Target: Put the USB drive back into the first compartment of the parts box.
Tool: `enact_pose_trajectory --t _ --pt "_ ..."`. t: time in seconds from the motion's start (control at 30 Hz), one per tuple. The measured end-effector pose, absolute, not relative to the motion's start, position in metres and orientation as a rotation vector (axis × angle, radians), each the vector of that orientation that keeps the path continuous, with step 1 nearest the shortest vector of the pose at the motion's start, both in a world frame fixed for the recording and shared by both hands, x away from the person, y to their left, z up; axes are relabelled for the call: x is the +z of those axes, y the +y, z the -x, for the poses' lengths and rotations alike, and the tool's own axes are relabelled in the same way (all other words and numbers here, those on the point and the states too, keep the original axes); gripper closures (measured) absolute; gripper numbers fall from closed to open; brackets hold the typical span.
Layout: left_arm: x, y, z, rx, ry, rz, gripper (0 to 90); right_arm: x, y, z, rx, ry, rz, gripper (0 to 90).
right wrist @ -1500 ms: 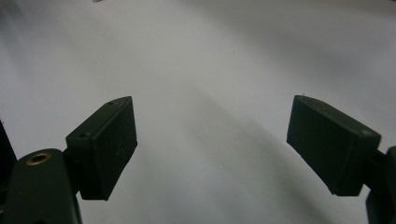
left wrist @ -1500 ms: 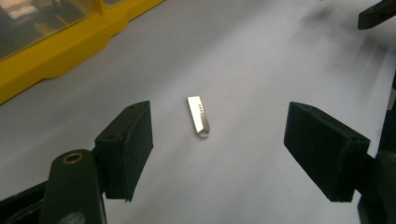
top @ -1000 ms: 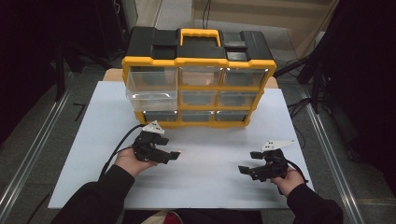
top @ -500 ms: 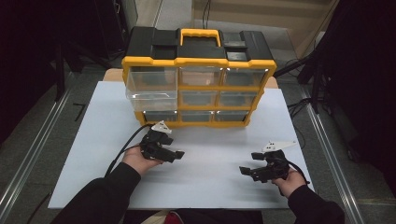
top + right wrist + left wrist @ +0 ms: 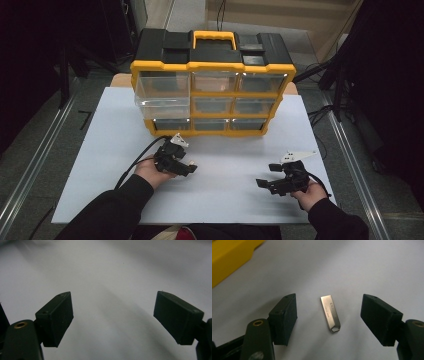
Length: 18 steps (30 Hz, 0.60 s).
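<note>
Hovering over a small metal USB stick (image 5: 330, 313), we hold our left gripper (image 5: 329, 320) with its jaws spread wide, one on either side of the stick and touching neither side of it.

We see the stick lying flat on the white table sheet (image 5: 225, 150), its looped end turned toward us in the left gripper view. From the high view, our left gripper (image 5: 187, 167) sits near the front of the yellow and black drawer organizer (image 5: 212, 85), just before its lowest row of clear drawers; a yellow corner of the organizer (image 5: 229, 257) edges into the left gripper view. Our right gripper (image 5: 265, 181) rests well apart to the right, its jaws also spread wide over bare sheet (image 5: 112, 277) and gripping nothing.
</note>
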State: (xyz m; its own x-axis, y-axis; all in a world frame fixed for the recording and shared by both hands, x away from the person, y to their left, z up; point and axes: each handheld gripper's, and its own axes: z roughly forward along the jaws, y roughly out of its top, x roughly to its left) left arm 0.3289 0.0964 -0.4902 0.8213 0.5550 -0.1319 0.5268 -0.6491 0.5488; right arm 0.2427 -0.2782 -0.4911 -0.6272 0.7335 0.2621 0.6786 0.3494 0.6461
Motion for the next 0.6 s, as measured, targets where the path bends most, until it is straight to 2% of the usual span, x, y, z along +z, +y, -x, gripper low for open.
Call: enact_pose_trajectory --t 0.03,0.23,0.3,0.5,0.6 --pt "-0.490 0.095 -0.326 0.116 0.760 -2.446 34.2 -0.491 -0.278 -0.243 1.145 2.521 -1.320 14.2" --pt "-0.491 0.091 -0.321 0.200 0.753 -2.466 37.6 -0.492 -0.278 -0.243 1.141 2.522 -1.321 14.1" --pt "-0.491 0.090 -0.319 0.243 0.747 -2.474 43.1 -0.492 -0.278 -0.243 1.140 2.525 -1.316 14.1" --pt "-0.491 0.088 -0.315 0.251 0.727 -2.475 52.3 -0.492 -0.278 -0.243 1.136 2.528 -1.314 14.2" --pt "-0.491 0.088 -0.312 0.248 0.727 -2.462 67.3 -0.492 -0.278 -0.243 1.136 2.527 -1.316 14.2"
